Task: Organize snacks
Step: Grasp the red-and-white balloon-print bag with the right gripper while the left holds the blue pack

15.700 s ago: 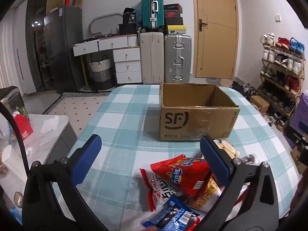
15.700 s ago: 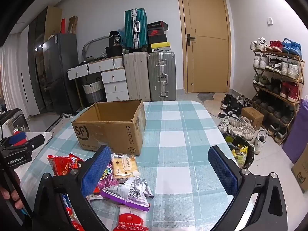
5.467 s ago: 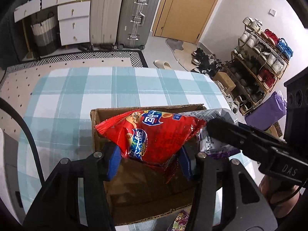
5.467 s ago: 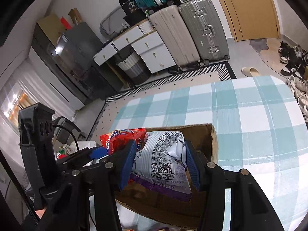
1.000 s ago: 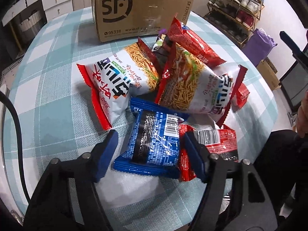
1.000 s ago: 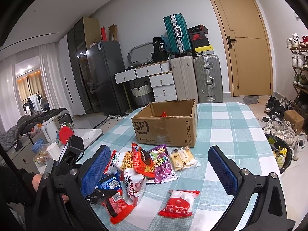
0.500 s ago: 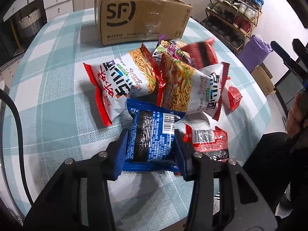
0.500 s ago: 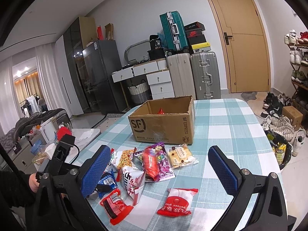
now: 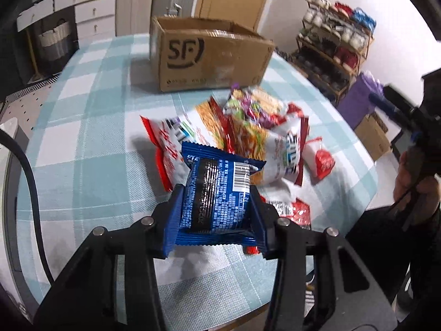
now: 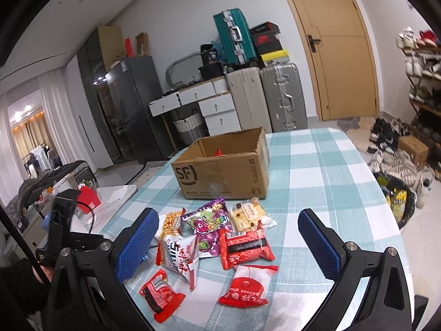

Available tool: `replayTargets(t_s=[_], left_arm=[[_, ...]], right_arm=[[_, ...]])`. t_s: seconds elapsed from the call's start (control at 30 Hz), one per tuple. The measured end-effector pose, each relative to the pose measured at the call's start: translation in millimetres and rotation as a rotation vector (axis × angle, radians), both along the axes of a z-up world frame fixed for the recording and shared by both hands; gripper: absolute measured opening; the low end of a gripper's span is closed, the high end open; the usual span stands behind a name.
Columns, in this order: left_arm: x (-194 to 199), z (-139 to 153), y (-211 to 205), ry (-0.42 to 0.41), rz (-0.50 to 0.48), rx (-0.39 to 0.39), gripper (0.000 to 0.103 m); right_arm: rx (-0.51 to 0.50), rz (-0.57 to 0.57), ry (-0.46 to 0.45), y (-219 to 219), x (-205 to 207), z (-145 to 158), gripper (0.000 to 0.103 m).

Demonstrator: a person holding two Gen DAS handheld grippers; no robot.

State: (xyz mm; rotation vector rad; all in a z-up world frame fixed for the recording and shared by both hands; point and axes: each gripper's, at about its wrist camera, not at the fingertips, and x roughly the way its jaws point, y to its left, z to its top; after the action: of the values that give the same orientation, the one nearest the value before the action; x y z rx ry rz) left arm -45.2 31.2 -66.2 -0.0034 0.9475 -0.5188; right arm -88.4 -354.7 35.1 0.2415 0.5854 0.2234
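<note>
My left gripper (image 9: 216,215) is shut on a blue snack packet (image 9: 217,190) and holds it above the checked table. Behind it lies a pile of snack bags (image 9: 248,132), and further back stands the open SF cardboard box (image 9: 209,55). My right gripper (image 10: 227,251) is open and empty, hovering over the near side of the table. Between its fingers lie a red packet (image 10: 245,248), a purple bag (image 10: 206,223), a biscuit pack (image 10: 248,215) and a red-and-white pouch (image 10: 245,287). The box (image 10: 223,171) holds a red bag.
The checked tablecloth (image 10: 317,179) covers a rounded table with its edge near on the right. Suitcases (image 10: 281,99), drawers and a fridge stand behind. A shoe rack (image 9: 336,35) is at the right. A side table (image 10: 115,195) with clutter is at the left.
My left gripper has closed on the blue packet and lifted it off the table. The right gripper has moved in closer over the snacks and stayed open.
</note>
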Motion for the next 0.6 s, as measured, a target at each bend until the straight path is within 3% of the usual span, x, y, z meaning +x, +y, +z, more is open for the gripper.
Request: replayTargets(t_s=[0.13,0.27,0.4,0.6], left_arm=[[-4,15,13,-0.054,0.044,-0.029,0.042],[-10,29,24,-0.108,0.088,-0.05,0.042],[-12,37,34,-0.126,0.128,-0.064,0.042],[-12,39,37,-0.13,0.141,-0.055,0.042]], right_arm=[[0.036,-0.024,0.079,-9,9,-10,0.103],[0.042,-0.039,0.215,-13,23,-31,0.103],[0.004,-0.036,0.354,-9,37,-56,0.103],[-0.089,-0.015,0.434,9,44,-78,0.103]])
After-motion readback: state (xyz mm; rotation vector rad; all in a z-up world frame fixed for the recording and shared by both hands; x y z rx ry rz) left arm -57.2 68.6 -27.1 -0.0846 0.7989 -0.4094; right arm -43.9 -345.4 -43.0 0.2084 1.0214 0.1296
